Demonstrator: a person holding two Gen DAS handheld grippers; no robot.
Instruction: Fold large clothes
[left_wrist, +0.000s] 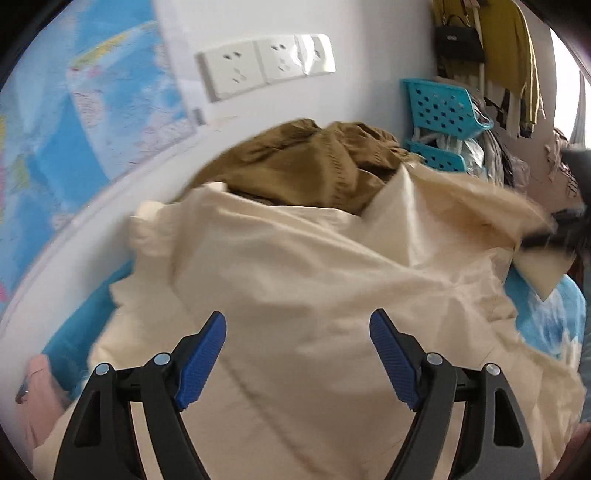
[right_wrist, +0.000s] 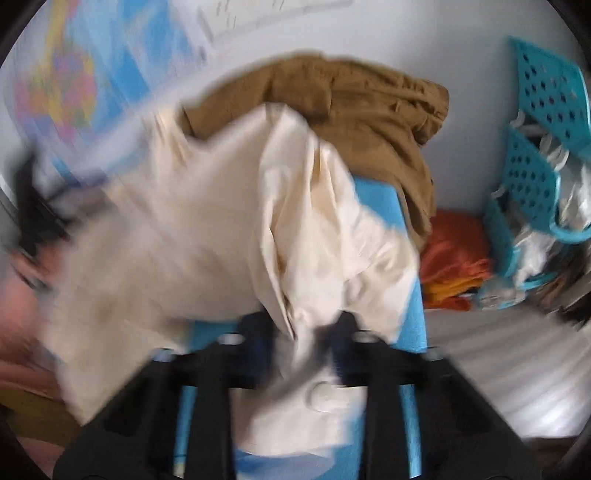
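Left gripper gapes above the cream garment, whose bunched edge the blurred right gripper seemingly pinches.

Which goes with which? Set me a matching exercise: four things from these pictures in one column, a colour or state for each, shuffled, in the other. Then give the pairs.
Column 1:
1. left hand-held gripper
2. right hand-held gripper
3. cream garment
4. crumpled garment at the wall

Column 2:
A. brown, bunched up behind the cream cloth
B. shut on a bunch of cream fabric
C. open, nothing between the pads
D. spread over the blue mat, one end lifted

Pairs: 1-C, 2-B, 3-D, 4-A
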